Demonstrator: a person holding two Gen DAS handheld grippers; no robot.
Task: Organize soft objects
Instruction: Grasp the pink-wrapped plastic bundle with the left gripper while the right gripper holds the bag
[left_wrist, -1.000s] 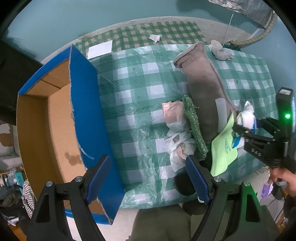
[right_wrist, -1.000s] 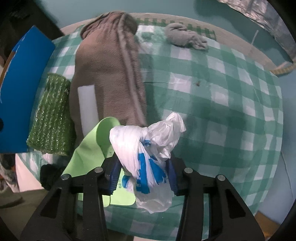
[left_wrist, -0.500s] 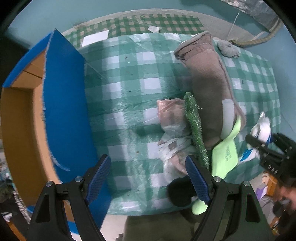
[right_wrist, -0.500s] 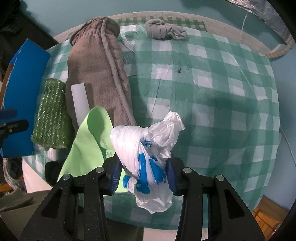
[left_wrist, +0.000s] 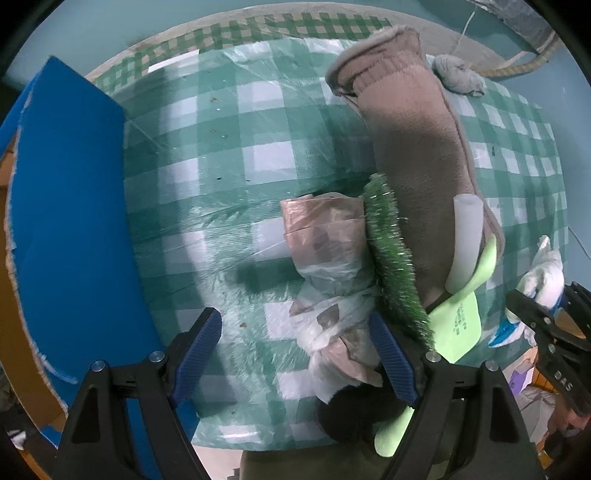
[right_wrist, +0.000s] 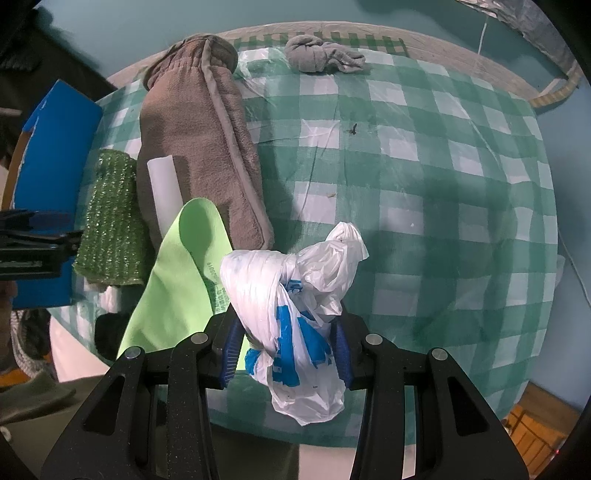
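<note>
Risk: right gripper (right_wrist: 286, 349) fingers clamp knotted plastic bag (right_wrist: 291, 314), liable to slip; left gripper (left_wrist: 295, 354), wide and empty, may snag the bagged bundle (left_wrist: 328, 277).

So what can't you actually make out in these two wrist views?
- Inside of the blue box: left wrist view, hidden by its own wall and cut by the frame edge.
- Dark object at the table's near edge: left gripper finger covers part; unidentifiable.
- Print on the green sheet: right wrist view, too small.
- Contents of the white bag in the right gripper: opaque.
</note>
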